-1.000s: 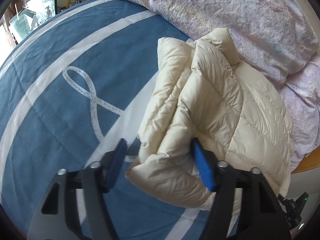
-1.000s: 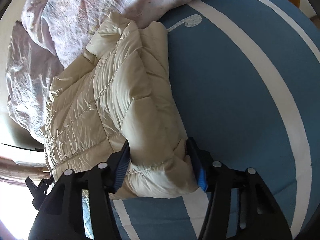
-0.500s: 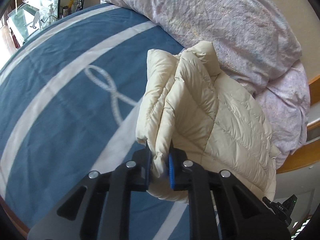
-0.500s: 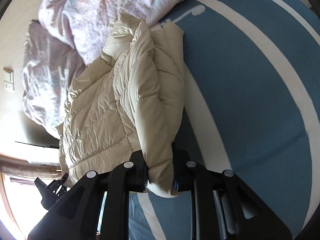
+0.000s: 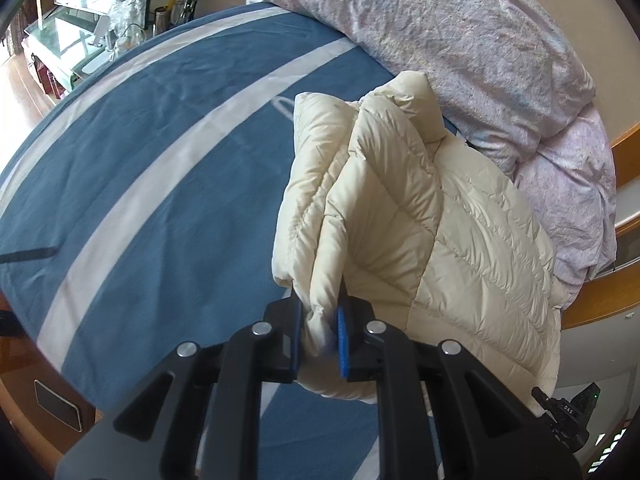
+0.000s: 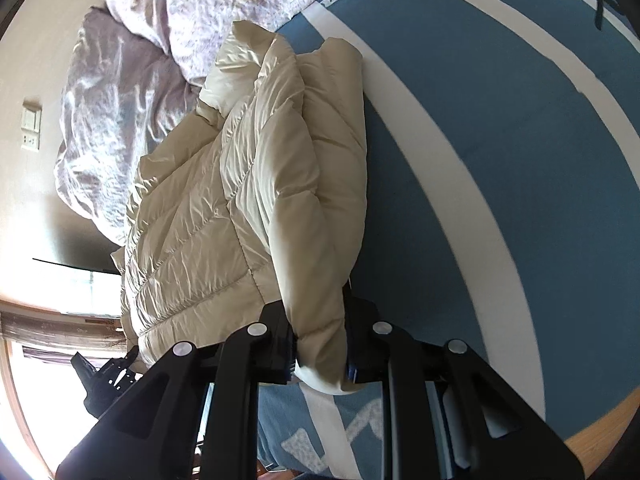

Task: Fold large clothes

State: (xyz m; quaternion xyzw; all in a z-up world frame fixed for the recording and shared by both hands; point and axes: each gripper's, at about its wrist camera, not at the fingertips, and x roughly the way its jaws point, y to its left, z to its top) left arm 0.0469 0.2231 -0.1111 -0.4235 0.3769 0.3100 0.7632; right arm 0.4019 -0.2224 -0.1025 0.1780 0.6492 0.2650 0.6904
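Observation:
A cream quilted down jacket (image 5: pixel 420 220) lies folded on the blue bed cover with white stripes (image 5: pixel 160 168). My left gripper (image 5: pixel 318 340) is shut on the jacket's near folded edge and holds it lifted. In the right wrist view the same jacket (image 6: pixel 248 200) hangs from my right gripper (image 6: pixel 320 354), which is shut on another part of its near edge. The far end of the jacket rests against the pink duvet. The blue pads (image 5: pixel 343 340) press the puffy fabric between them.
A crumpled pink floral duvet (image 5: pixel 460 40) is heaped at the head of the bed, also in the right wrist view (image 6: pixel 192 12). A wooden bed frame (image 5: pixel 600 300) runs along the right. A cluttered glass cabinet (image 5: pixel 80 40) stands beyond the bed's far left.
Both grippers closed from wide open onto the jacket's near edge and then lifted it, so the jacket now hangs up off the blue cover.

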